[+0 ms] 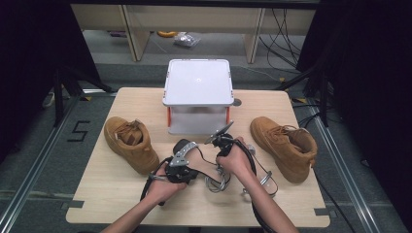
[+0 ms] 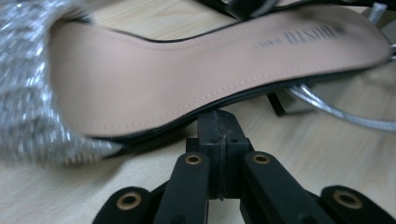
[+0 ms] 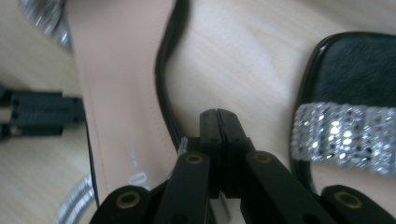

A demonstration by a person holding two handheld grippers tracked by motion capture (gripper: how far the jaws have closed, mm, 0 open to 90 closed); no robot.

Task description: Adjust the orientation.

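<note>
Two claws meet at the near middle of the surface [image 1: 111,194], and both are fully closed. In the left gripper view, the left claw [image 2: 219,116] has its tips pressed together right at the black edge of the beige-lined sandal [image 2: 187,70], with nothing visibly between them. In the right gripper view, the right claw [image 3: 218,114] is closed just as tight beside the same sandal's other edge. A small glint sits against its side, and I cannot tell whether a thin strap is caught there. The sandal lies on the wood between the two claws, its glittery toe band blurred at one end and a loose silver strap [image 2: 336,112] trailing off the other. The main risk, as I judge it, is that closed tips can only nudge, not grip. A push against the thin sole edge could make the sandal skid or tip onto its side, and a tip could slide under the sole and lever it up. The trailing strap could snag on a claw and drag the shoe along when the hand pulls away. Just beyond the right claw lies a second sandal [image 3: 355,70] with a rhinestone band [image 3: 343,135] — a sideways shove could knock the two together and tangle their straps. Farther out, the tan boots [image 1: 130,143] [image 1: 286,145] stand well apart on either side, and the white stand [image 1: 198,82] at the back is at risk only from a hard forward slide.
</note>
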